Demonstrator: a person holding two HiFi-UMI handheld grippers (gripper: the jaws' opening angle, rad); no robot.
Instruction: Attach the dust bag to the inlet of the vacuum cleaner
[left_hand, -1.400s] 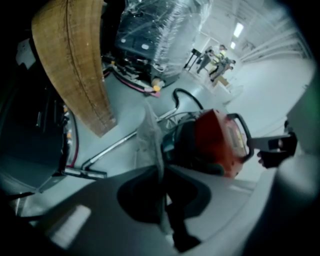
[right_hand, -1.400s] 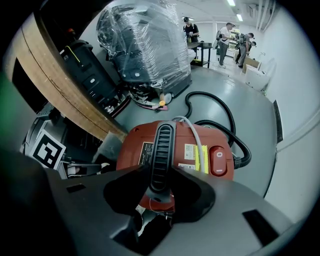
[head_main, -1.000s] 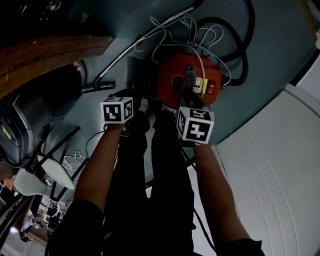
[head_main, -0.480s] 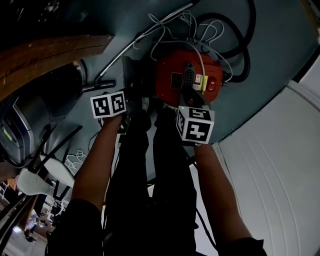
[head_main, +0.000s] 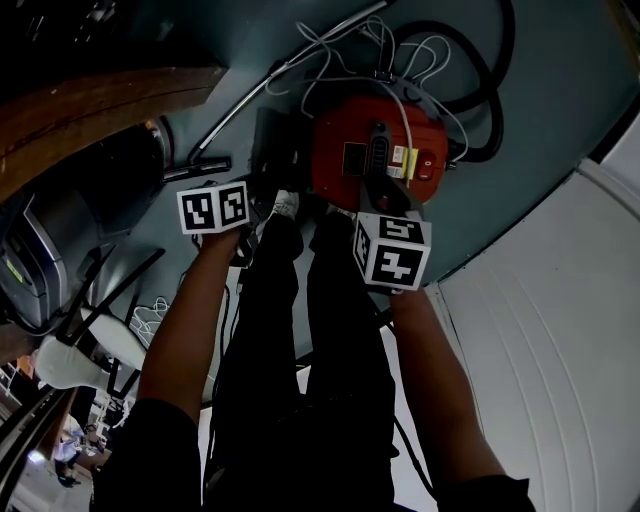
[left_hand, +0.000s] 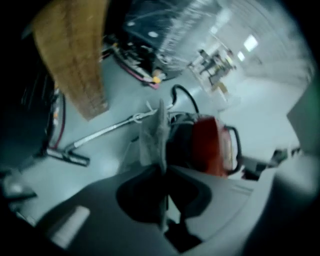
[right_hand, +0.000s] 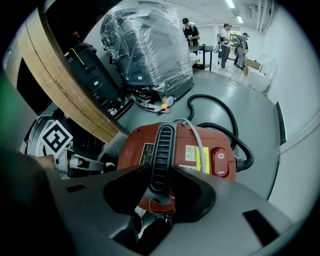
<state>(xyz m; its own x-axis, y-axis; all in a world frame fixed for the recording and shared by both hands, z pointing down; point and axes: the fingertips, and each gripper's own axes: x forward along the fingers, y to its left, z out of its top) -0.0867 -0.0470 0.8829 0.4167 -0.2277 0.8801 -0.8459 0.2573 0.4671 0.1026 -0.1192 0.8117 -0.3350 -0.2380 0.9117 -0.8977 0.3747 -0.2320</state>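
Head view: the red vacuum cleaner (head_main: 375, 160) sits on the floor (head_main: 540, 110), with a wooden counter (head_main: 90, 120) edge to its left, a white panel (head_main: 540, 350) to its right, and bare floor between it and the panel.

Left gripper view: the left tool (left_hand: 165, 172) is pinched together on the dust bag (left_hand: 151, 137), which is just left of the vacuum.

Right gripper view: the right tool (right_hand: 161, 182) is clamped on the vacuum's black handle (right_hand: 162, 150), and a hose (right_hand: 225, 125) curls on the far side.

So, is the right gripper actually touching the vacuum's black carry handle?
Touching. In its own view, the right gripper has both jaws pressed against the sides of the ribbed black handle on the red vacuum cleaner, with no gap.
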